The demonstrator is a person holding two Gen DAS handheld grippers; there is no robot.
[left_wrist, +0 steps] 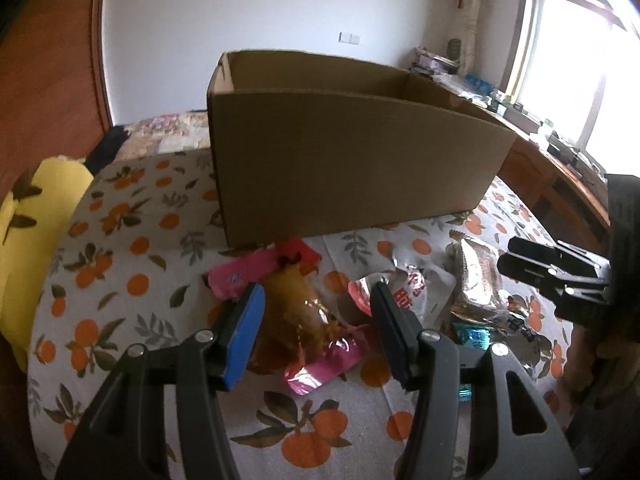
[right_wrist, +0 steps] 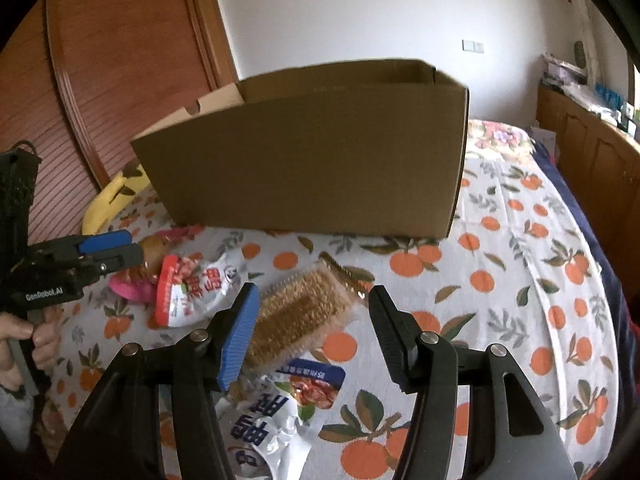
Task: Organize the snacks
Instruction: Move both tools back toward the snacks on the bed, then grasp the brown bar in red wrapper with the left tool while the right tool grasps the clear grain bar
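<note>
Left gripper [left_wrist: 316, 316] jaws apart over a pink-ended clear packet [left_wrist: 298, 312]. Right gripper [right_wrist: 312, 328] jaws apart over a brown wafer packet [right_wrist: 304, 312]; a blue-labelled pouch [right_wrist: 280, 404] lies nearest, a red-topped pouch [right_wrist: 196, 290] to its left. All rest on the orange-print bed cover [right_wrist: 520, 280]. Beyond stands an open cardboard box [right_wrist: 320, 160].

A bed [right_wrist: 520, 240] covered by an orange-printed sheet carries everything. An open cardboard box [right_wrist: 312, 168] stands toward its far side. Nearer lie a pink-ended snack packet [left_wrist: 296, 312], a red-and-white pouch [right_wrist: 196, 288], a clear-wrapped brown cake [right_wrist: 300, 316] and a blue-and-white pouch [right_wrist: 280, 412]. A yellow cushion [left_wrist: 36, 240] sits at the left edge.
</note>
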